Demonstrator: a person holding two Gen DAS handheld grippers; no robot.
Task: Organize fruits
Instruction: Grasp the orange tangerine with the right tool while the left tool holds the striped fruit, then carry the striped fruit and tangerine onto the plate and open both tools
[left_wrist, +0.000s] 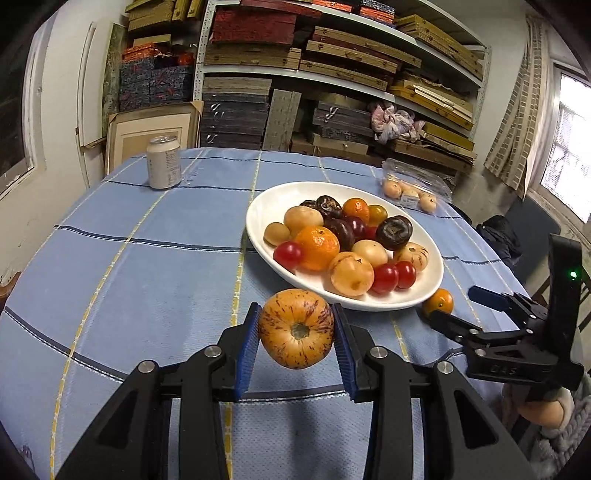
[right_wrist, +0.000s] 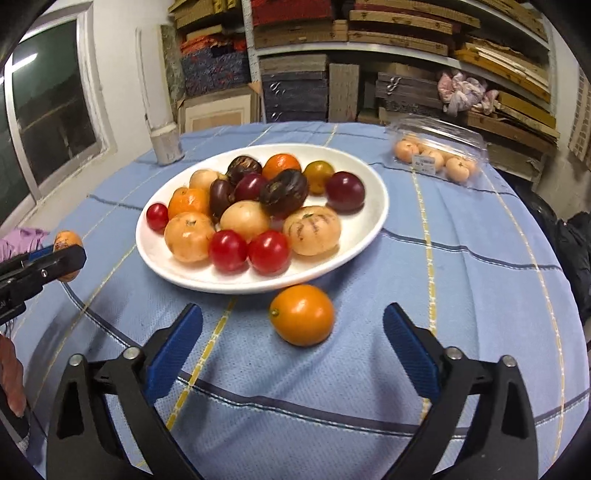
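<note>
**Fingers ready on both sides: one fruit held, one fruit waiting**

Fingers of the left gripper (left_wrist: 295, 334) are closed on a striped orange fruit (left_wrist: 295, 328); the two blue pads press its left and right sides, and its stem hollow looks toward the camera. This fruit is lifted off the blue checked tablecloth (left_wrist: 147, 258) and hangs just in front of the near rim of the white oval plate (left_wrist: 258, 210), which already carries a heap of mixed fruits: red, dark purple, pale yellow and orange ones.

The right gripper (right_wrist: 293, 332) has its jaws spread wide, and nothing is pressed between them. A small orange fruit (right_wrist: 302, 314) lies on the cloth in the gap between the two pads, slightly toward the fingertips and touching neither pad. It sits just beside the near edge of the plate. Its shape is a little oval, and the long axis seems to run across the gap, from one pad toward the other, with the small stem mark on the left end.

So the right hand is clearly the nearer one to this loose fruit, which lies straight ahead of its fingers. Probably the next move is only to close on it, and the plate edge directly behind leaves little room to push forward.

A pale can (left_wrist: 164, 162) and a clear plastic box of fruits (right_wrist: 439, 155) stand well apart, on the far side.
</note>
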